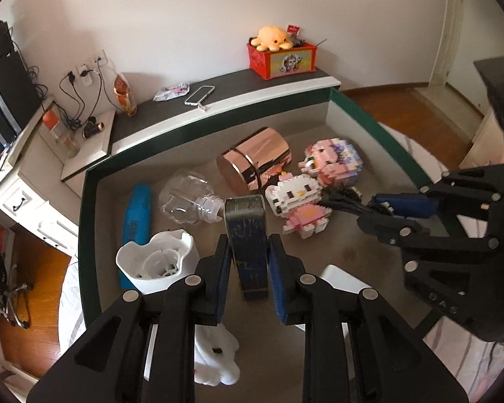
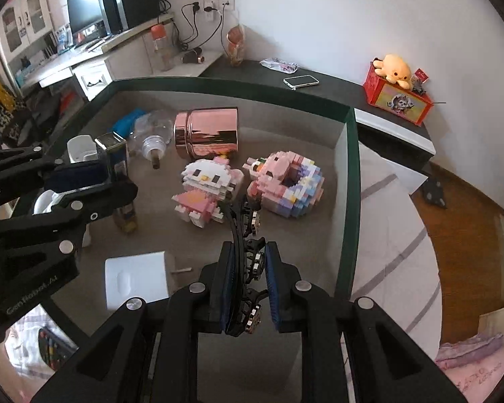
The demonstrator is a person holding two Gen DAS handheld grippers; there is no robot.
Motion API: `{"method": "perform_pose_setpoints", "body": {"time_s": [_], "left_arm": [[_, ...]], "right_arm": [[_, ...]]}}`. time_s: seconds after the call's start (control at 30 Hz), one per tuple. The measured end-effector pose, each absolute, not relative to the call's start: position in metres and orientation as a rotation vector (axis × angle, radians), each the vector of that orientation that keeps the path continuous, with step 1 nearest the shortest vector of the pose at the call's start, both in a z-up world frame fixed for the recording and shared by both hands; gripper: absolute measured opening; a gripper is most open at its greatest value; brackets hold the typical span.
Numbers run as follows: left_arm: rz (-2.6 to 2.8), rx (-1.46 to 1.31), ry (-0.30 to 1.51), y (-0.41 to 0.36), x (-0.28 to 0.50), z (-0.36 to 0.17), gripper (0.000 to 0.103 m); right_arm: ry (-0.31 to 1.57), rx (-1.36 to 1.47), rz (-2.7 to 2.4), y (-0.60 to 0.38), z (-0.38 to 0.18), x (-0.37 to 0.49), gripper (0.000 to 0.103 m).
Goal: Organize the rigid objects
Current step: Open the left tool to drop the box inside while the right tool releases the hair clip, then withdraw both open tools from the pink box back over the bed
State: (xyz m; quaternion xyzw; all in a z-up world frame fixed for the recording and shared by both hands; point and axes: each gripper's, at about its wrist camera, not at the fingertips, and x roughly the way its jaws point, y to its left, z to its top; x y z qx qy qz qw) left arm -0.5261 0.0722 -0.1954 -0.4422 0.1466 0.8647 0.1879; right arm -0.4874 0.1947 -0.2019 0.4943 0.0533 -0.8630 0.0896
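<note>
My left gripper is shut on a dark blue rectangular tin, held upright above the grey tray floor; it also shows in the right wrist view. My right gripper is shut on a black hair clip with studs, seen from the left wrist view too. In the green-rimmed tray lie a rose-gold canister, a clear plastic jar, a blue case, a white holder, a block-built cat figure and a pink block figure.
A white flat box lies on the tray floor near the front. Behind the tray a dark shelf holds a phone and a red box with a plush octopus. A desk with cables and a monitor stands at the left.
</note>
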Motion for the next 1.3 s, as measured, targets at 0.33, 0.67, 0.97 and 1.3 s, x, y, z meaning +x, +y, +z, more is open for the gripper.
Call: {"method": "perform_pose_setpoints", "body": {"time_s": [0.33, 0.67, 0.97, 1.3], "left_arm": [[2.476, -1.310, 0.453, 0.068, -0.533, -0.208, 0.024], [2.466, -1.193, 0.395, 0.058, -0.497, -0.182, 0.056], [2.507, -1.065, 0.371, 0.042, -0.443, -0.153, 0.099], [2.539, -1.069, 0.335, 0.016, -0.389, -0.152, 0.102]], "right_arm": [[0.176, 1.511, -2.567, 0.192, -0.202, -0.497, 0.020], [0.133, 1.458, -2.552, 0.185, -0.194, -0.484, 0.032], [0.139, 1.309, -2.633, 0.185, -0.163, -0.441, 0.082], [0.129, 1.280, -2.700, 0.206, -0.150, -0.402, 0.082]]}}
